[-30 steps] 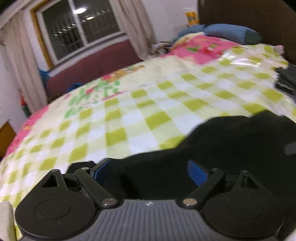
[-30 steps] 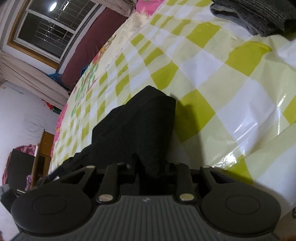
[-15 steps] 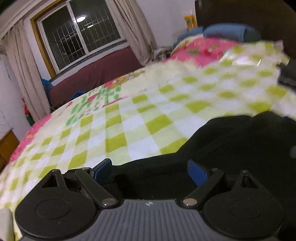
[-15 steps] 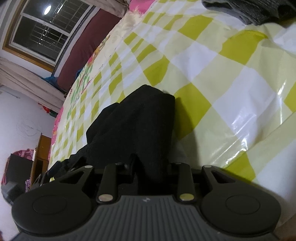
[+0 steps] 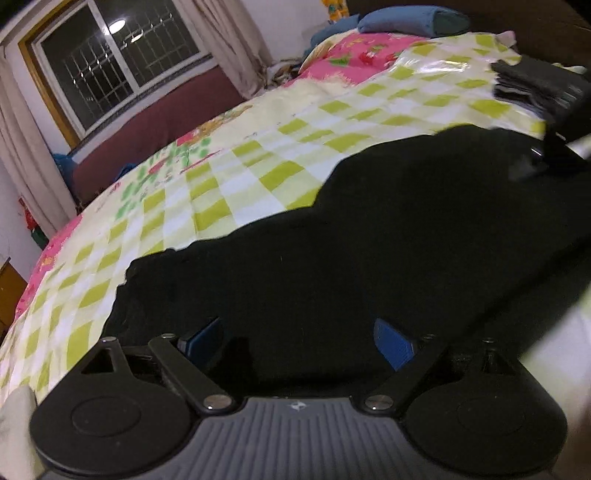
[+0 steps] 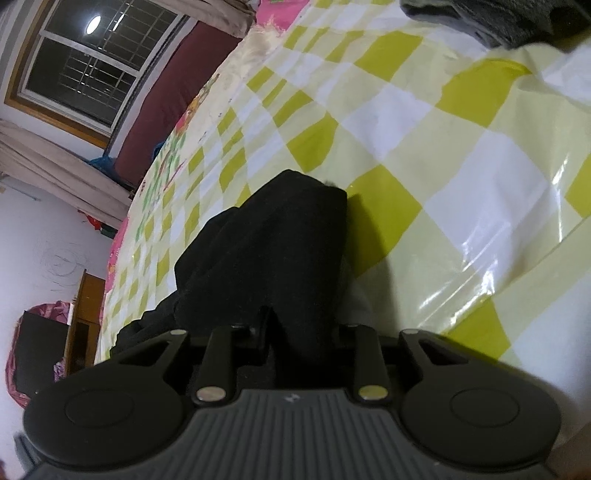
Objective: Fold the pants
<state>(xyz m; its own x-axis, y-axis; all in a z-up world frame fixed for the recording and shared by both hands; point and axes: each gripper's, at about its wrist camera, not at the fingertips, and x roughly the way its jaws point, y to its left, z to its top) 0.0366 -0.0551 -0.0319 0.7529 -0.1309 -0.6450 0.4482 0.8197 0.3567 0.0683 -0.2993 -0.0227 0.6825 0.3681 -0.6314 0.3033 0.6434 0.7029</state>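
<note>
Hovering low over a bed, the left gripper [image 5: 295, 339] holds its blue fingers [image 5: 393, 343] spread wide with nothing between them, while the black pants [image 5: 369, 240] lie directly ahead and beneath, draped on the yellow-and-white checked cover [image 5: 229, 199]. In this left wrist view the dark cloth runs in a long band from the near left toward the far right, so its long axis crosses the line of the fingers at a slant. At the far right a blurred dark shape, likely the other tool, touches the garment's far end. A folded dark garment [image 5: 535, 85] sits well apart near the headboard, with a blue pillow [image 5: 410, 18] beyond.

In the right wrist view, the right gripper [image 6: 295, 332] is clenched on a bunched end of the pants [image 6: 273, 251], the cloth rising in a ridge straight forward from the jaws and trailing off to the left. The right tool therefore has the garment; the left appears nearest the free end and would need to close on it before any fold. No containers are visible.
</note>
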